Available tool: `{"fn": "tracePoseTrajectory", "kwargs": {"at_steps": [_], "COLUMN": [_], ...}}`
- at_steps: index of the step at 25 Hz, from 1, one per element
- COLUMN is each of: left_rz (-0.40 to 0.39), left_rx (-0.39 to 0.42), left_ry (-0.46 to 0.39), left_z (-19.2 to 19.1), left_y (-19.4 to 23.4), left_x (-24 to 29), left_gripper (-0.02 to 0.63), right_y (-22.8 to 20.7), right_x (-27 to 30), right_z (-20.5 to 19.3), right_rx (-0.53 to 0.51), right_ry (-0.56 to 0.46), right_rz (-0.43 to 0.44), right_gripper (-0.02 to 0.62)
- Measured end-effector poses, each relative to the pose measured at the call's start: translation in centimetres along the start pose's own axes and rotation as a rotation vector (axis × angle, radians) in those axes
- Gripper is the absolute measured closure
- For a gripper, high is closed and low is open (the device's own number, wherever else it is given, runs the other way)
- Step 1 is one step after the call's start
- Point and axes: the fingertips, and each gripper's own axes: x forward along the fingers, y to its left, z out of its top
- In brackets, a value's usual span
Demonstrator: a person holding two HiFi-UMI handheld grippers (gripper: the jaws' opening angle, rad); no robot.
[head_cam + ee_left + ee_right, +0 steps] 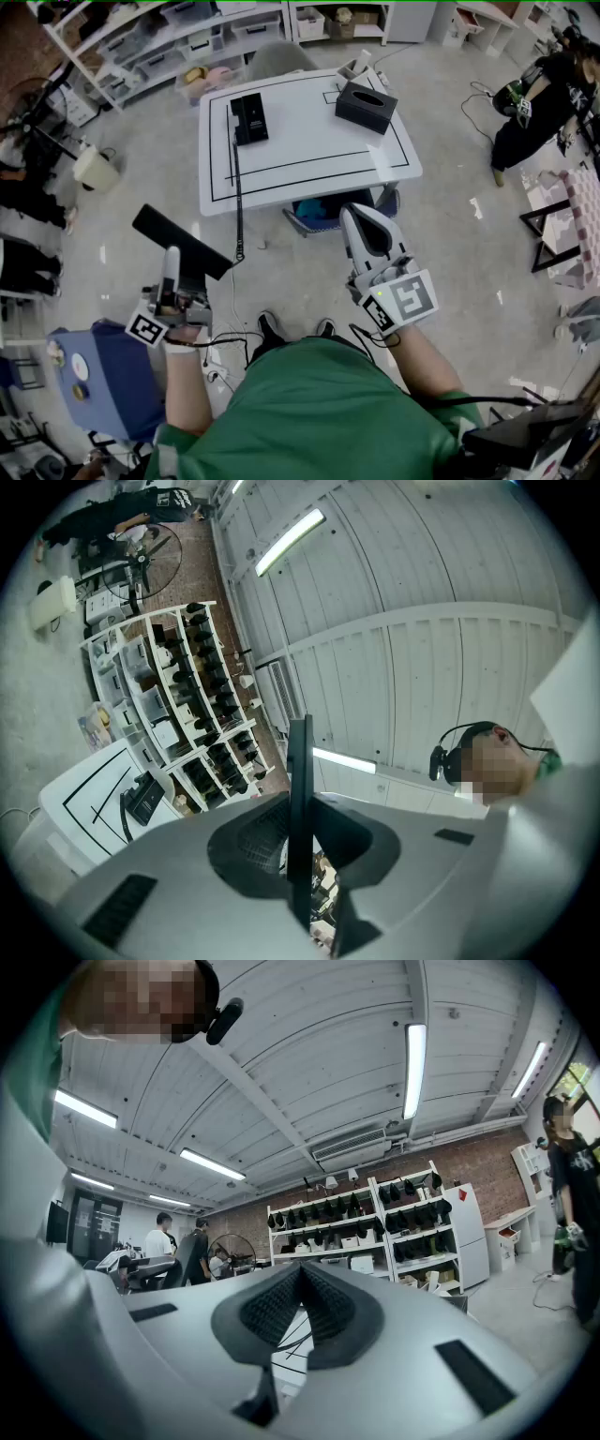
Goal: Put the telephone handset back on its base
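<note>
The black telephone base lies at the back left of the white table, and its cord hangs over the front edge toward the floor. My left gripper is shut on the black handset, held well short of the table, low at the left. In the left gripper view the handset stands edge-on between the jaws of the left gripper, with the base far off at lower left. My right gripper is shut and holds nothing, in front of the table's near edge.
A black tissue box sits at the table's back right. A chair is tucked under the front edge. Shelving lines the back wall. A person stands at the right, and a blue bin is by my left side.
</note>
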Motion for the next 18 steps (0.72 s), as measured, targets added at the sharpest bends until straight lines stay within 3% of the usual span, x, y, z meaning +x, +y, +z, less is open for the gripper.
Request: {"fn": "tracePoseTrajectory", "kwargs": {"at_steps": [9,18], "left_rz": [0.000,-0.072], "left_rx": [0.011,-0.001], "left_ry": [0.046,0.056], "left_z": [5.6,12.5], "left_y": [1.5,4.6], "left_x": [-3.0,-4.8], "left_gripper": [0.520,0.520], "right_y": [5.7,11.4], "right_x": [3.8,8.8], "right_z": [-1.2,0.3], "right_rx": [0.001,-0.044], "right_ry": [0.044,0.029], "right_rz": [-0.046,-0.104], "right_gripper": [0.572,0.572]}}
